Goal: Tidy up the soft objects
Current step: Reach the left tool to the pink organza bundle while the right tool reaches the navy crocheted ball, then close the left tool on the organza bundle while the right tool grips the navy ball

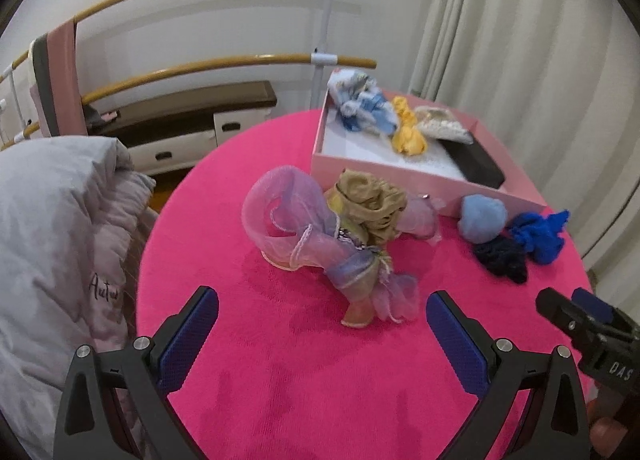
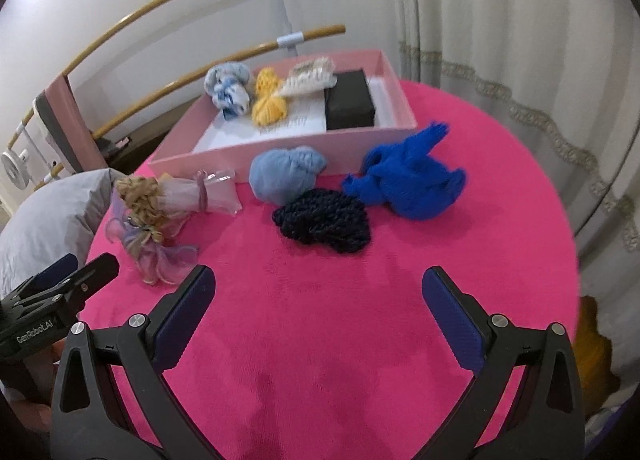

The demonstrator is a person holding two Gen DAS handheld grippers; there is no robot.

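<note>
Partly done, judging by the layout: inside the shallow pink cardboard box (image 2: 396, 75) at the far side of the round tabletop under a hot-pink cloth (image 2: 320, 320), already a blue-and-white bundled cloth (image 2: 228, 89), a yellow knitted bundle (image 2: 269, 101), a cream woven piece (image 2: 308, 75) and a flat black block (image 2: 350, 99). Still outside, just in front of the box wall: a pale blue balled cloth (image 2: 286, 173), touching a dark navy crinkled knit (image 2: 322, 223), and beside both a bright royal-blue crumpled fabric (image 2: 408, 179). Further left, a sheer lilac organza bundle wrapped round tan crumpled fabric (image 1: 344, 236), possibly two separate pieces, hard to tell through the gauze. Roughly half sorted, then, with four or so left to move. Left tool (image 1: 322, 318) spread wide, holding nothing, low over the cloth just short of the organza bundle. Right tool (image 2: 318, 296) equally wide and empty, aimed at the navy knit but well clear of it.
</note>
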